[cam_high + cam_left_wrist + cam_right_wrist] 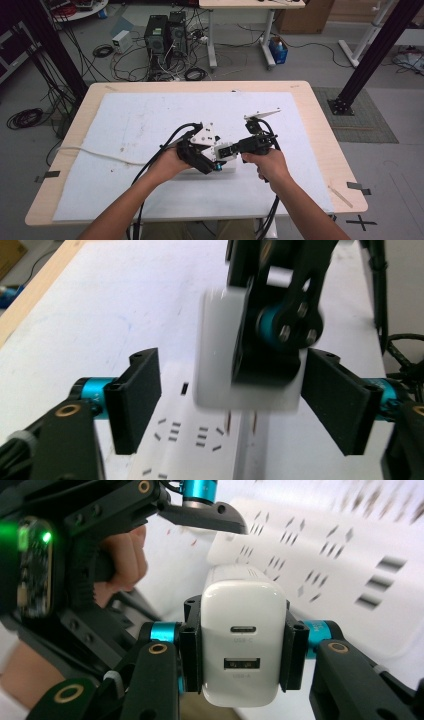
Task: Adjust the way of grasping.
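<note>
Right gripper clamps a white charger above the power strip while the left gripper stands open around it.

The right gripper [243,652] has its two black jaws pressed against the sides of the white charger [243,645], whose two ports face that gripper's camera. The charger hangs just above the white power strip [200,450], which lies on the white mat [145,125] covering the table [320,115]. In the left gripper view, the left gripper [232,400] has its jaws spread on either side of the charger, one clearly apart from it, the other close beside its edge. From above, both hands meet near the table's middle, grippers nose to nose.
</note>
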Demonstrator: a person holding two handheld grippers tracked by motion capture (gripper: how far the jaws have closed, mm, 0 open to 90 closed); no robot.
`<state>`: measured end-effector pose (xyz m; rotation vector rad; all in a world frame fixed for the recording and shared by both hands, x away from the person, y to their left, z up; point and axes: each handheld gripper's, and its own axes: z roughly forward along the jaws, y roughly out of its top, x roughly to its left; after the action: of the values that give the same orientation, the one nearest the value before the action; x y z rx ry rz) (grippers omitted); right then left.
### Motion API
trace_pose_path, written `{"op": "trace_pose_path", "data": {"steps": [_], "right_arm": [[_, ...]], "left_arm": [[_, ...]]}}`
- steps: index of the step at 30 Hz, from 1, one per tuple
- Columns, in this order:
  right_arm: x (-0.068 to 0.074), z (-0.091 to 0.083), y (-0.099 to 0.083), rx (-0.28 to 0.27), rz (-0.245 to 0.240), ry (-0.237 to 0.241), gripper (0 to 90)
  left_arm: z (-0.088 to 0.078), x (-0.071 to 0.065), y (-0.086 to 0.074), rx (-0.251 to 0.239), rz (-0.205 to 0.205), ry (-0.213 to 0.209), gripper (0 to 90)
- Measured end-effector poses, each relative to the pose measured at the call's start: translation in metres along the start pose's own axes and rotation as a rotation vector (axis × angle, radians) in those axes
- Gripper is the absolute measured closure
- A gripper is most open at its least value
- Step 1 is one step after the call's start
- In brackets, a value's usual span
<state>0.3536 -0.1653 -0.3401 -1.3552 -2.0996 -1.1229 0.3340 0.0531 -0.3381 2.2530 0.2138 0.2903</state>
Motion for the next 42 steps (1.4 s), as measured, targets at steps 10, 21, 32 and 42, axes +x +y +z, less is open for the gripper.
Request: {"op": "trace_pose_path", "data": {"steps": [10,21,32,42], "right_arm": [[-0.010,-0.026,0.000,-0.035,-0.176,-0.180,62.2],[-0.014,-0.054,0.007,0.042,-0.248,-0.338,62.2],[-0.010,-0.083,0.014,0.125,-0.346,-0.471,62.1],[-0.003,-0.088,0.013,0.188,-0.412,-0.527,62.1]], "left_arm": [[-0.022,0.016,-0.022,0.212,-0.166,0.006,17.5],[-0.070,0.042,-0.047,0.385,-0.145,-0.045,17.5],[-0.094,0.061,-0.070,0.488,-0.257,0.035,17.5],[-0.117,0.074,-0.083,0.513,-0.352,0.108,17.5]]}}
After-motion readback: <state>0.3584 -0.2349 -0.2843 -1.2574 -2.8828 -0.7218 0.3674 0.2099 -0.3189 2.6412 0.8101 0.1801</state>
